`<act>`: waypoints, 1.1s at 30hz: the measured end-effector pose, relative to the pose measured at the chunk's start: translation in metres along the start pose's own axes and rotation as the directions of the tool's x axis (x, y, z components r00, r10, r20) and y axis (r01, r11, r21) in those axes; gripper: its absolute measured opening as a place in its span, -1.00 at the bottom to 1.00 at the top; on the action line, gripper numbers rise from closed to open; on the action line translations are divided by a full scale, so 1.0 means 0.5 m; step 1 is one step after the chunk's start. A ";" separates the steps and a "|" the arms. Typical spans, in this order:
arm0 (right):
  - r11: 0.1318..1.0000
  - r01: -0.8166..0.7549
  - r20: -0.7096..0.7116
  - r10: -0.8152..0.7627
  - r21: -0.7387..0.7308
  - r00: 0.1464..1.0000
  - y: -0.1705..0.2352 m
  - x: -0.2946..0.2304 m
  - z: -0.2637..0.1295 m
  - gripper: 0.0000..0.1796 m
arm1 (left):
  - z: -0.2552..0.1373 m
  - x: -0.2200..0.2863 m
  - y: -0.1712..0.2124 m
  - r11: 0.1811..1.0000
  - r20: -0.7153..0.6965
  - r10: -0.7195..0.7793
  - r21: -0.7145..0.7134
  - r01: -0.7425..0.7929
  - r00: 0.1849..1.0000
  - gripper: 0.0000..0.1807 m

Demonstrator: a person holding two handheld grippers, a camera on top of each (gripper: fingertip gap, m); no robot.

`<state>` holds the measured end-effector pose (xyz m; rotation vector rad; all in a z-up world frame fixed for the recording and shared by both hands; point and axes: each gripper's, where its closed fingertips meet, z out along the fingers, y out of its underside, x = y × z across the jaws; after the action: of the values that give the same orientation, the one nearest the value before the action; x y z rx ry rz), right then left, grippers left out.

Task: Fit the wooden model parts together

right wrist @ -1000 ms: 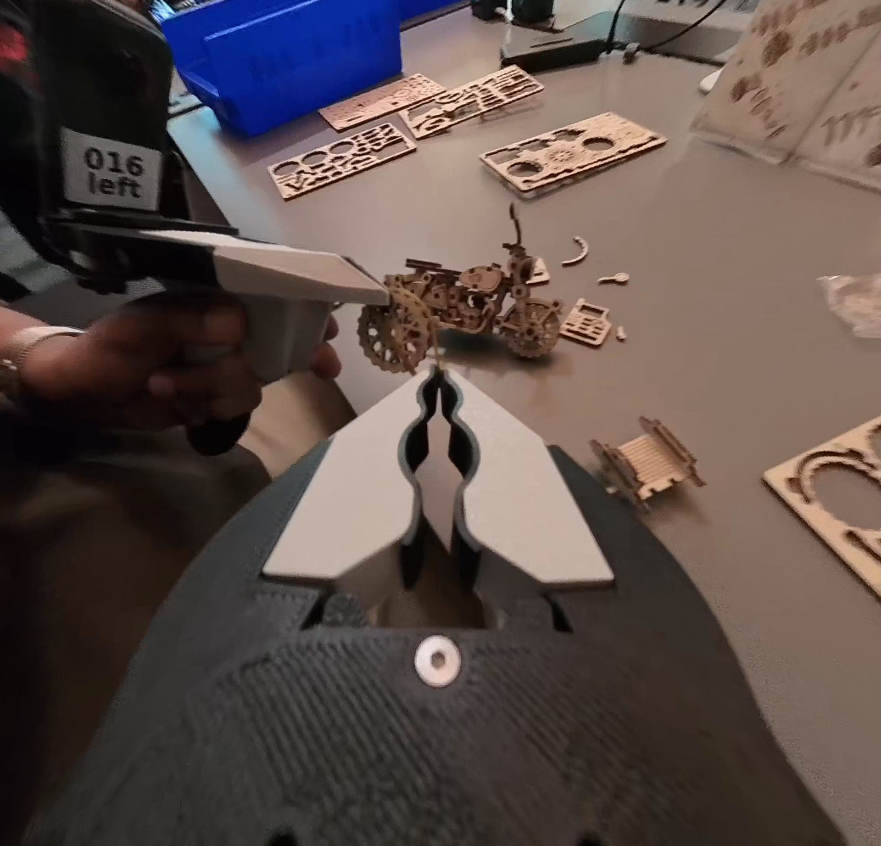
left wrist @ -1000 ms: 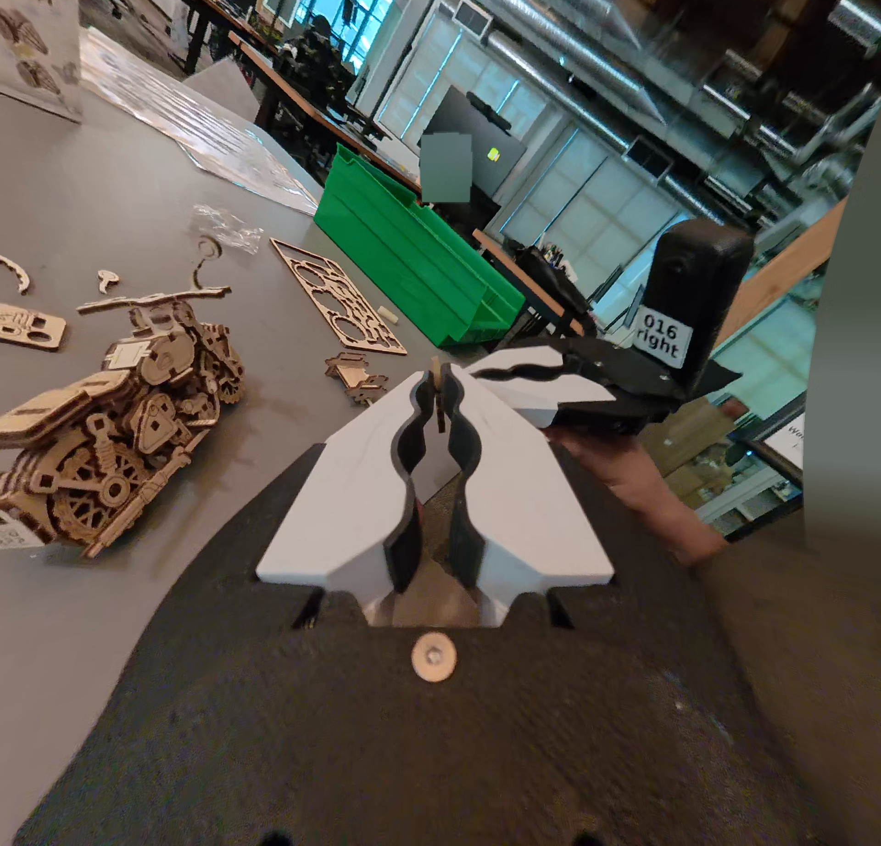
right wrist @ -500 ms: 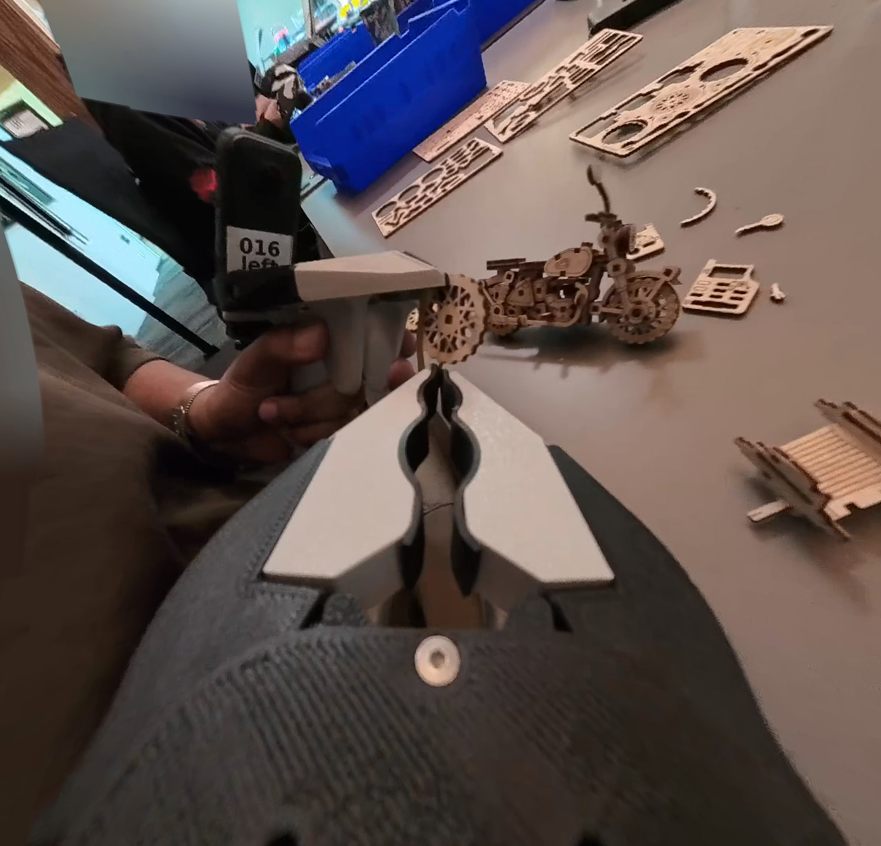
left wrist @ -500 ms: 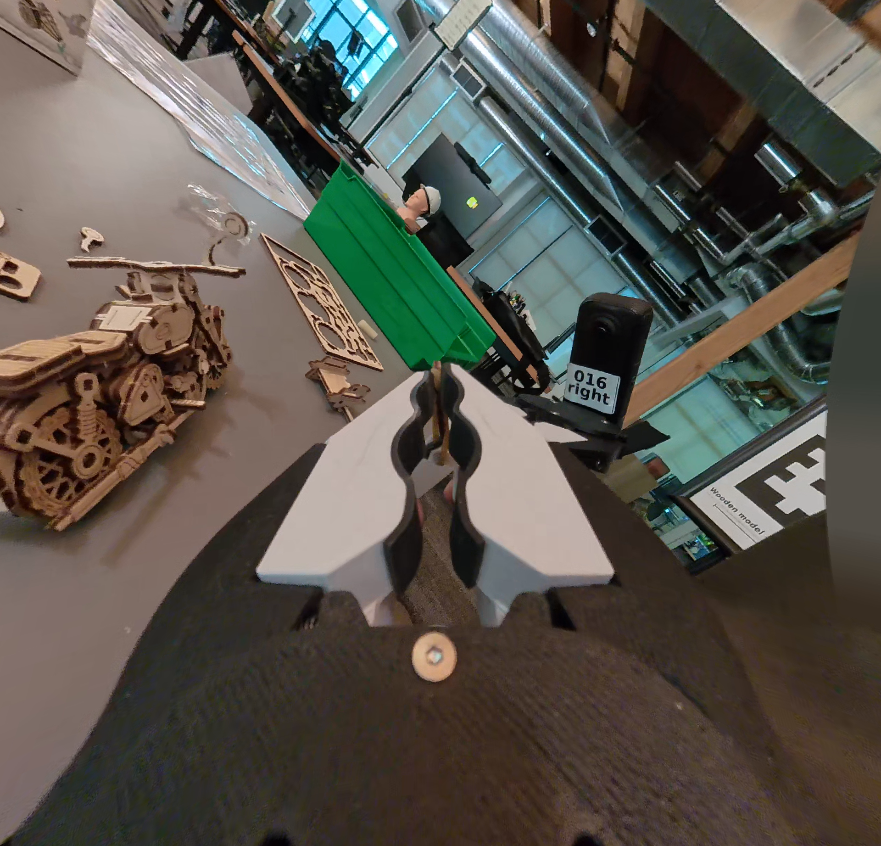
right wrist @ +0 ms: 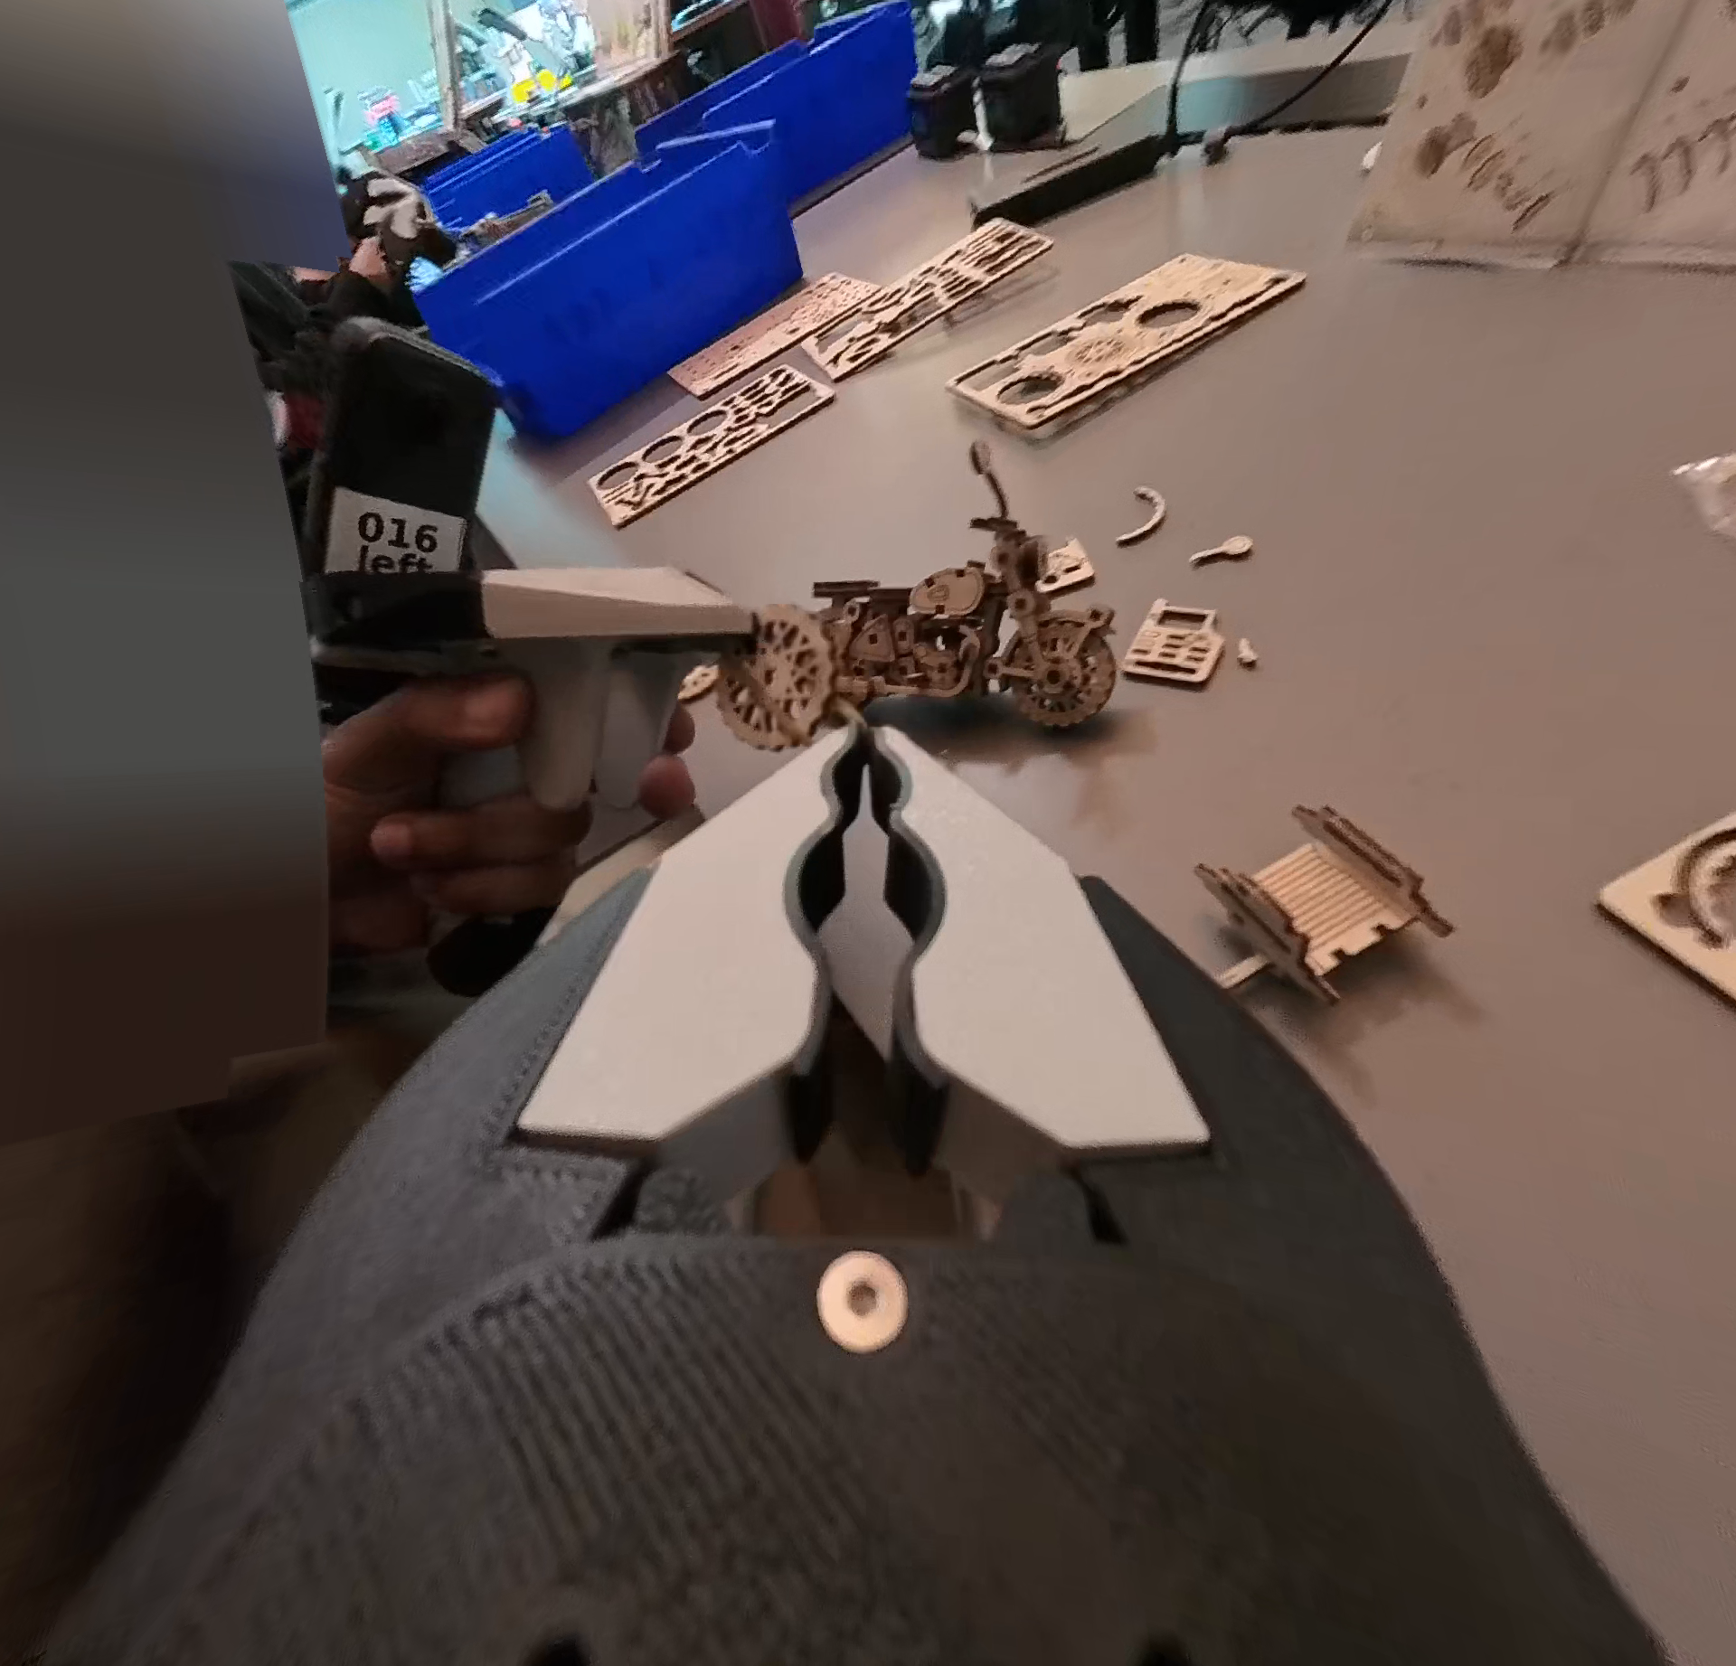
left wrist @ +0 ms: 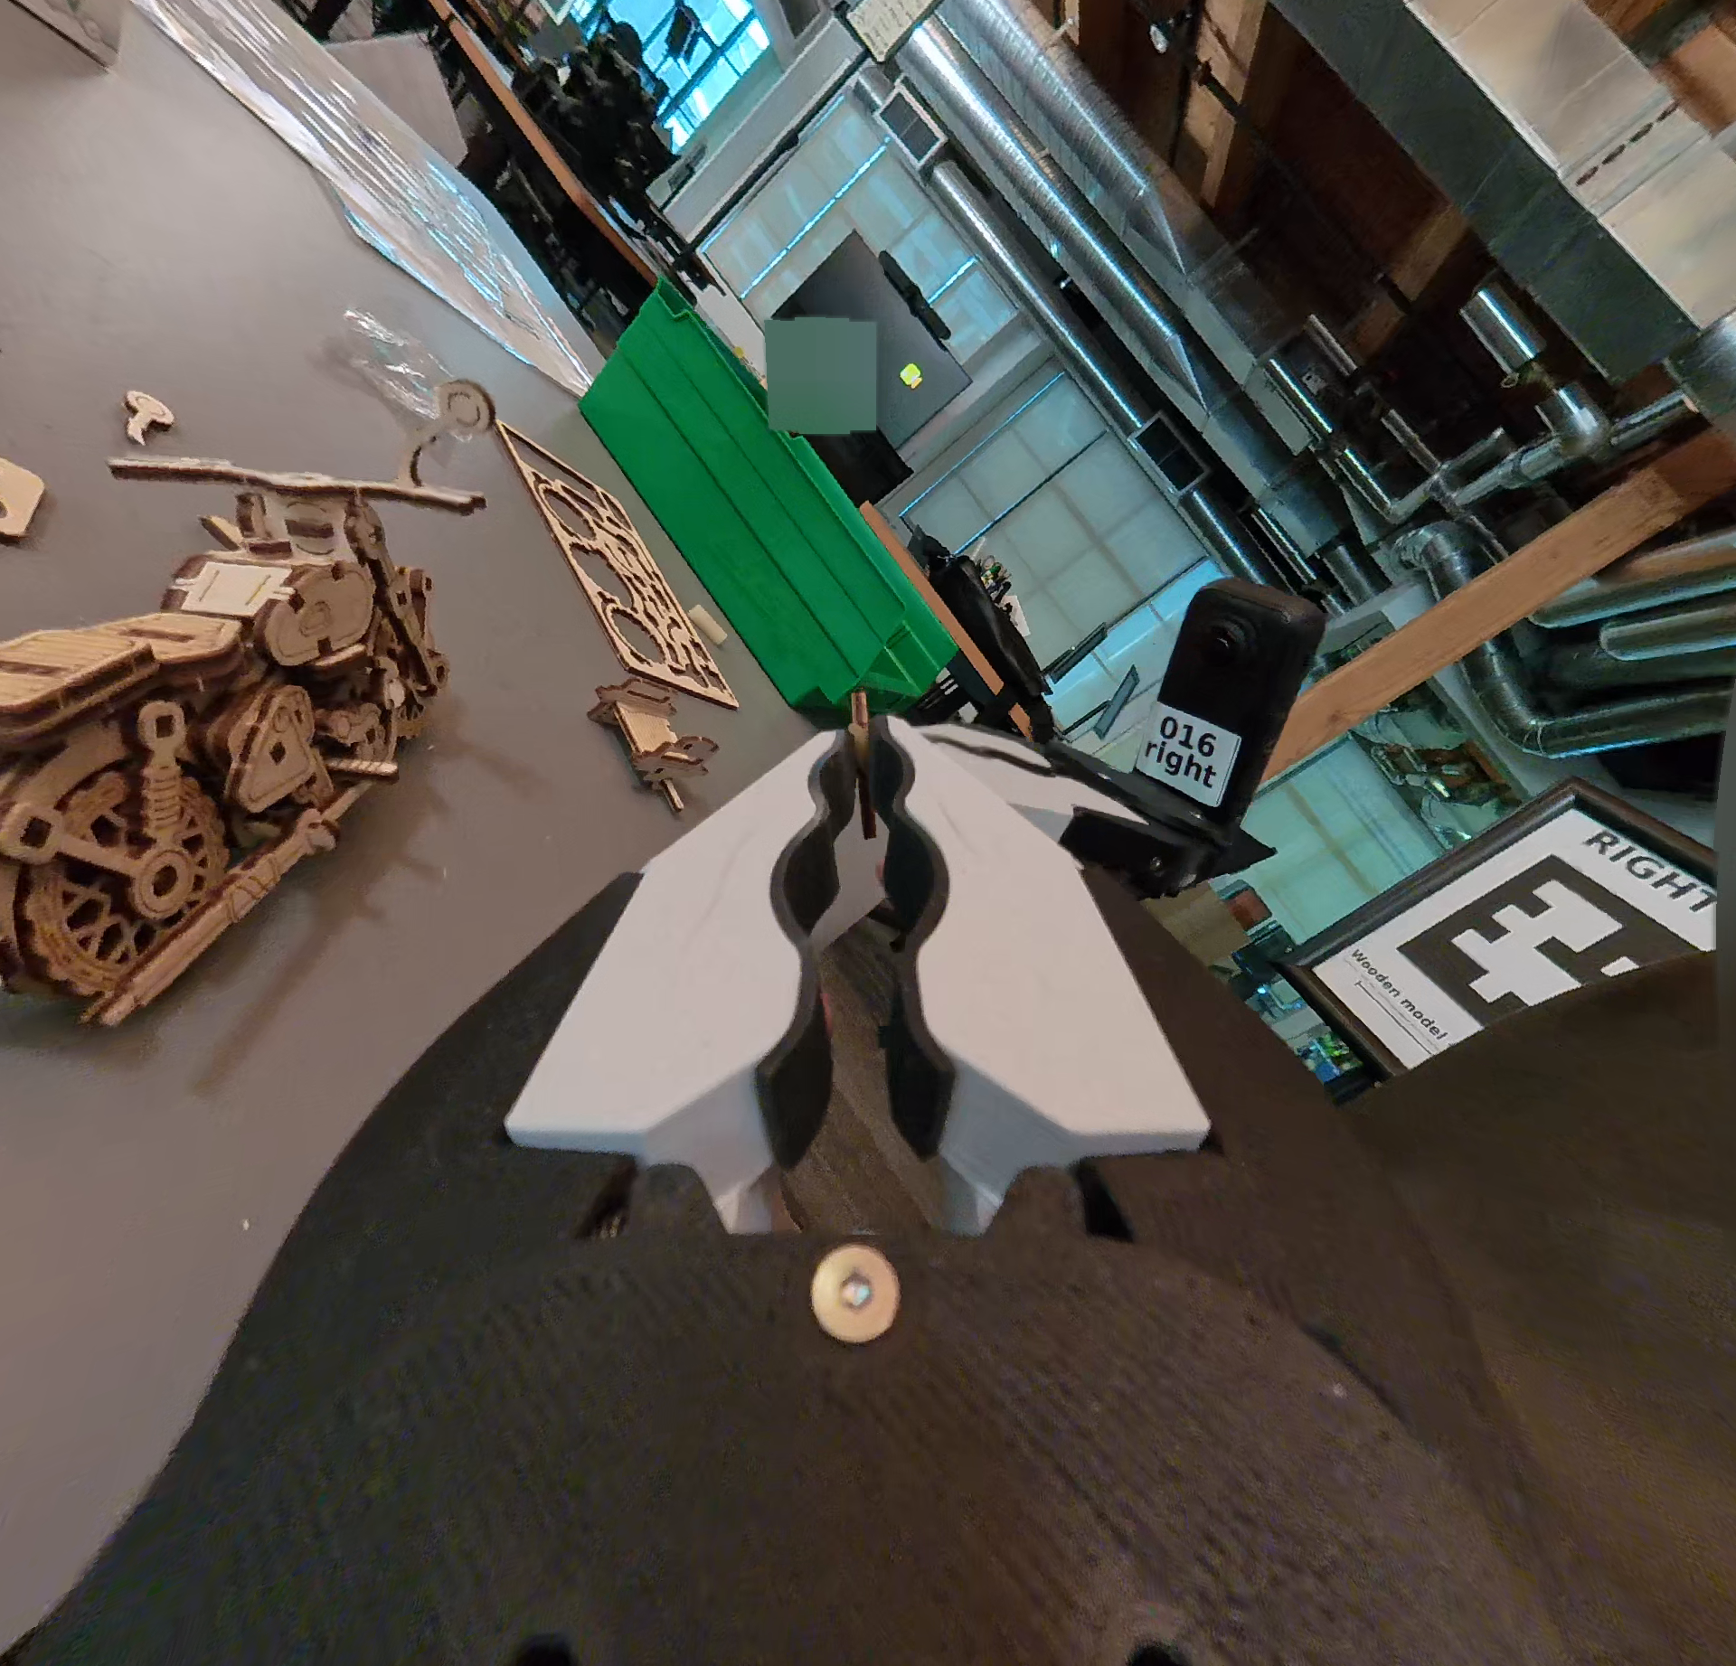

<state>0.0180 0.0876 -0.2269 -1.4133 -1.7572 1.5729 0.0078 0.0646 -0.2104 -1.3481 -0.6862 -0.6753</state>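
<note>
Since a moment ago the right gripper (right wrist: 860, 738) has swung back toward the left gripper (right wrist: 742, 630), which pinches a gear wheel (right wrist: 780, 682) edge-on; the right one is pressed together on a thin wooden pin (right wrist: 853, 717) at its tips. Joining these 2 looks still undone. On the grey table (right wrist: 1409, 635), the motorcycle model (right wrist: 977, 635) stands largely built. Cut-out sheets (right wrist: 1123, 353) lie far off, a small ribbed sub-assembly (right wrist: 1325, 898) near right, loose bits (right wrist: 1174, 652) beside the model; nothing blocks the grippers.
</note>
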 end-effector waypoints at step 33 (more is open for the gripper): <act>0.999 -0.017 0.095 0.020 -0.037 0.995 -0.005 0.000 -0.027 -0.99 | 0.019 0.021 0.058 0.969 -0.069 0.141 -0.197 -0.152 0.988 -0.98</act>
<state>0.0280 0.0949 -0.2207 -1.3959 -1.8403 1.6513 0.0366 0.0768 -0.2196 -1.5450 -0.4781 -0.6726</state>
